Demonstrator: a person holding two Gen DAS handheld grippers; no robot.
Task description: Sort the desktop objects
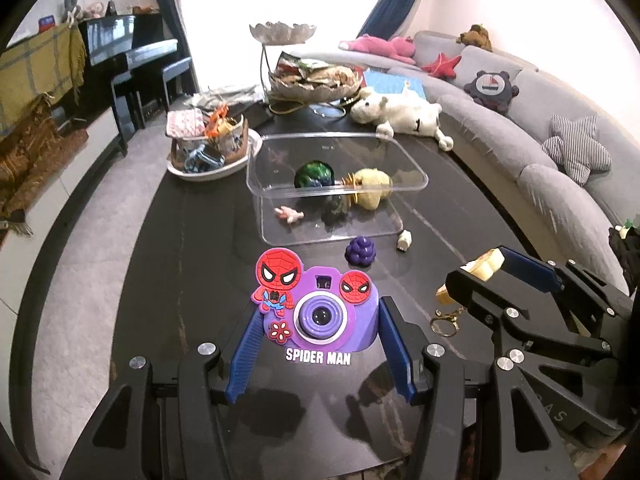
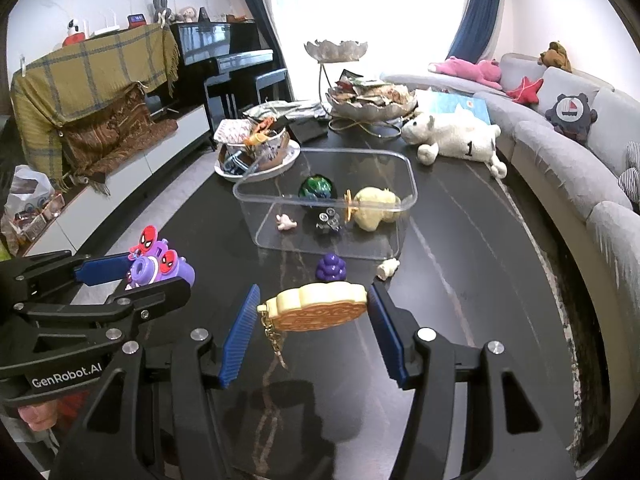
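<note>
A purple Spider Man toy camera (image 1: 320,316) sits between the blue fingers of my left gripper (image 1: 320,304), which is shut on it; the right wrist view shows it too (image 2: 160,270). My right gripper (image 2: 313,288) is shut on a tan cookie keychain (image 2: 320,306), whose gold chain (image 2: 274,340) dangles below. A clear plastic container (image 1: 336,191) stands ahead on the dark table. It holds a green ball (image 1: 314,174), a yellow plush toy (image 1: 372,188), a small pink figure (image 1: 289,214) and a dark toy (image 1: 335,208). A purple grape toy (image 1: 360,251) and a small white figure (image 1: 405,239) lie just in front of it.
A white plush sheep (image 1: 400,114) lies behind the container. A plate with a bowl of toys (image 1: 208,148) is at the back left, and a tiered metal snack stand (image 1: 312,80) is at the far end. A grey sofa (image 1: 520,128) curves along the table's right side.
</note>
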